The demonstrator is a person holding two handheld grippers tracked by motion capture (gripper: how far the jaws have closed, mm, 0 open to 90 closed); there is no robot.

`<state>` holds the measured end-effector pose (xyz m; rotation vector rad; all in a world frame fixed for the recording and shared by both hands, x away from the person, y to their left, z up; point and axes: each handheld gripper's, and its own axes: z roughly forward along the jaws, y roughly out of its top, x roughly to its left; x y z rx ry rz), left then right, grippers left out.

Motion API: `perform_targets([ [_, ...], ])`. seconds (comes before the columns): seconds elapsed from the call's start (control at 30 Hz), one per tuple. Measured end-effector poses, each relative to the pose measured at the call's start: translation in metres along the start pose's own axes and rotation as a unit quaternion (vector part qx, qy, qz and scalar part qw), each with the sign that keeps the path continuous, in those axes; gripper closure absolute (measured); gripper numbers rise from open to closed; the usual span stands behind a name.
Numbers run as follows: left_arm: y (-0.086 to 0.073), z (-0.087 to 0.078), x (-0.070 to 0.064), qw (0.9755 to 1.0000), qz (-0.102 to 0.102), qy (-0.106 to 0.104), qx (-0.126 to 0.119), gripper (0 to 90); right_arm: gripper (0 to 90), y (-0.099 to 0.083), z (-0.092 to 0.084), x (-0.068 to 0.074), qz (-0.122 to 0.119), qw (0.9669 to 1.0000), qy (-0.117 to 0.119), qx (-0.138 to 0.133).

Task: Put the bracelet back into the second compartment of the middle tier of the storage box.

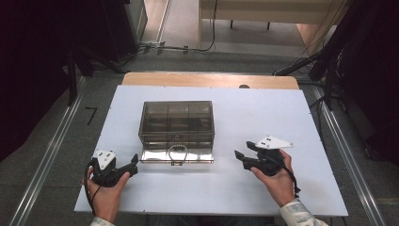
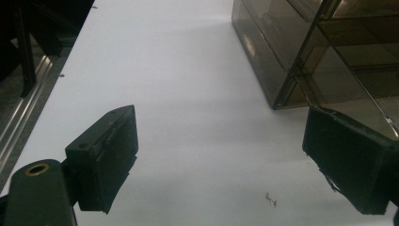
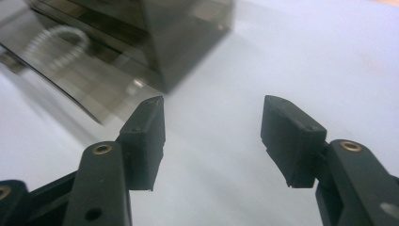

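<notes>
A smoky see-through compartment box (image 1: 176,123) stands mid-table on the white board (image 1: 268,117). Its lid (image 1: 178,154) lies folded down flat toward me, with a wire handle (image 1: 178,151) on it. My left gripper (image 1: 133,165) rests at the front left, just left of the lid, open with nothing between its jaws. In the left gripper view the gripper (image 2: 221,155) faces bare board, with the box (image 2: 329,52) at the upper right. My right gripper (image 1: 241,159) sits right of the lid, open and empty. In the right gripper view the gripper (image 3: 211,136) points past the box corner (image 3: 188,42) and lid (image 3: 70,66).
The white board lies on a wooden table (image 1: 211,80). Metal rails (image 1: 47,155) run along the floor on both sides. Cables (image 1: 188,48) and dark stands (image 1: 339,52) are beyond the far edge. A tiny speck (image 2: 270,200) lies on the board near the left gripper.
</notes>
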<state>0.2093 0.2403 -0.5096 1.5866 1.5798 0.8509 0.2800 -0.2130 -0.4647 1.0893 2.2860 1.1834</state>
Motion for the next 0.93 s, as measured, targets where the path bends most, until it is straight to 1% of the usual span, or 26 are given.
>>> perform_targets([
  [0.13, 0.0, 0.0, 0.0, 1.0, 0.001, -0.001, 0.001, 11.8, 37.5, -0.014, -0.011, -0.022, 0.017, 0.9994, -0.027, 0.012],
  [0.23, 0.0, 0.0, -0.001, 1.0, 0.0, 0.0, 0.0, 11.8, 37.2, -0.022, -0.02, -0.039, 0.029, 0.9985, -0.045, 0.014],
  [0.33, 0.0, 0.001, -0.001, 1.0, 0.0, 0.0, 0.001, 11.8, 36.7, -0.029, -0.027, -0.053, 0.044, 0.997, -0.062, 0.017],
  [0.4, 0.0, 0.001, -0.001, 1.0, -0.001, 0.0, 0.002, 11.8, 35.5, -0.035, -0.029, -0.06, 0.049, 0.9961, -0.069, 0.024],
  [0.57, 0.0, 0.001, 0.001, 1.0, -0.005, 0.001, -0.001, 11.8, 35.4, -0.051, -0.035, -0.073, 0.061, 0.9938, -0.083, 0.041],
  [0.63, 0.0, 0.0, 0.001, 1.0, -0.006, 0.002, -0.001, 11.8, 35.0, -0.055, -0.038, -0.078, 0.064, 0.993, -0.09, 0.043],
  [0.7, -0.001, 0.0, 0.002, 1.0, -0.007, 0.001, -0.002, 11.8, 34.4, -0.058, -0.042, -0.082, 0.071, 0.992, -0.096, 0.042],
  [0.77, -0.001, 0.001, 0.002, 1.0, -0.009, 0.003, -0.003, 11.8, 33.9, -0.06, -0.046, -0.086, 0.082, 0.9915, -0.094, 0.037],
  [0.93, 0.0, 0.0, 0.003, 0.9999, -0.012, 0.005, -0.007, 11.8, 31.9, -0.062, -0.055, -0.091, 0.087, 0.9906, -0.102, 0.03],
])
